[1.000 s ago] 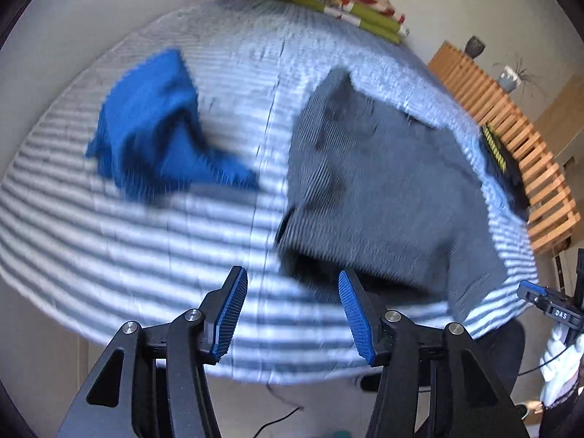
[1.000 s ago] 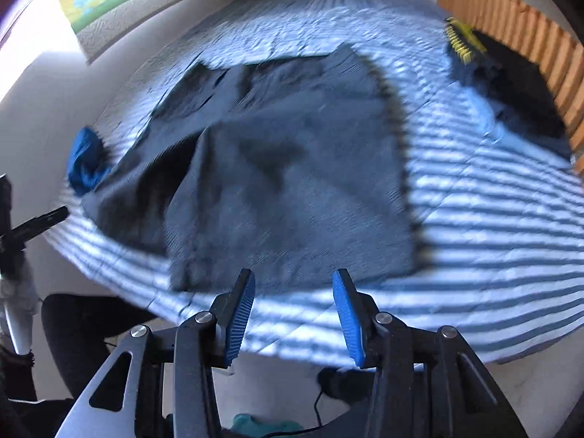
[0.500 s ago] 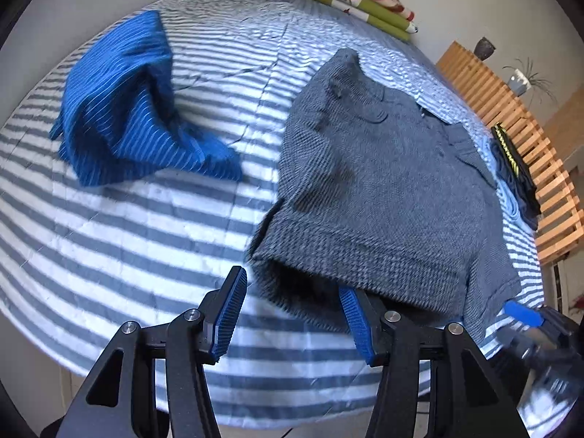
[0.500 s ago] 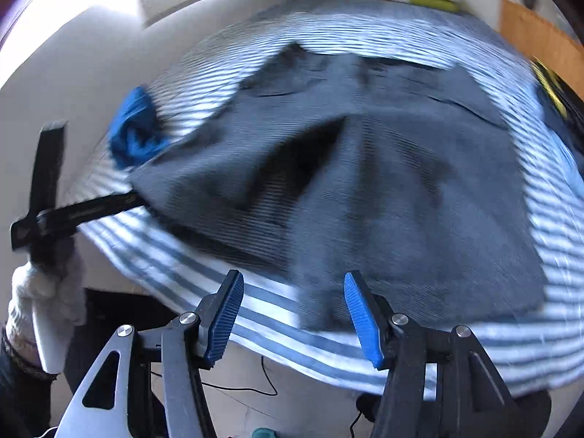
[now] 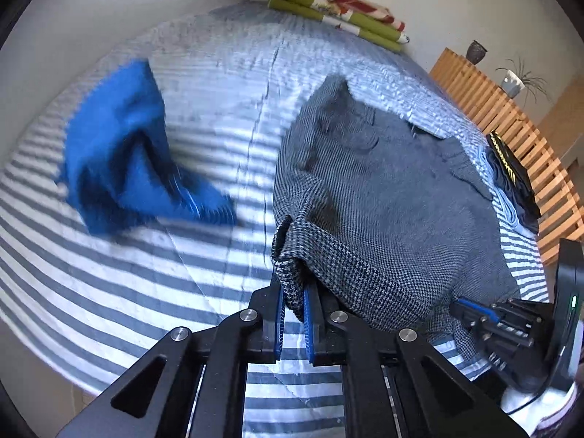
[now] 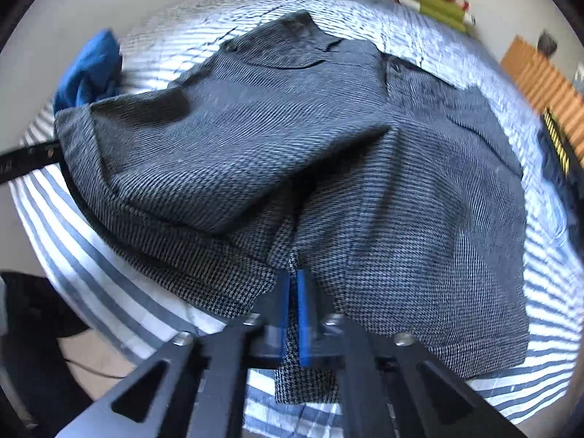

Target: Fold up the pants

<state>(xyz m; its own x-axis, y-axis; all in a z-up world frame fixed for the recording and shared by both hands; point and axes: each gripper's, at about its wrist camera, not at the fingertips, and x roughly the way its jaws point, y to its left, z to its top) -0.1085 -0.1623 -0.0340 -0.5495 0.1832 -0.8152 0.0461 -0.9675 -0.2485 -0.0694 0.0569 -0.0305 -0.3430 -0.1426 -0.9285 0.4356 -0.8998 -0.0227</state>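
Grey houndstooth pants point(image 5: 368, 197) point(image 6: 292, 138) lie spread on the striped bed, waistband at the far end, short legs toward me. My left gripper point(image 5: 294, 297) is shut on the hem corner of the left leg, which bunches up between the blue pads. My right gripper point(image 6: 292, 292) is shut on the hem where the two legs meet near the bed's front edge; a flap of cloth hangs below the pads. In the left wrist view the right gripper point(image 5: 474, 310) shows at the lower right, against the cloth. The left gripper's arm point(image 6: 29, 157) enters the right wrist view from the left.
A crumpled blue garment point(image 5: 124, 153) point(image 6: 87, 73) lies left of the pants. Dark clothes with a yellow stripe point(image 5: 511, 171) lie at the bed's right side by a wooden slatted frame point(image 5: 511, 124). Folded green and red bedding point(image 5: 335, 11) sits at the far end.
Both grippers were open above the hems and have moved down and shut on the pants' hem. The left leg's corner is now lifted and bunched.
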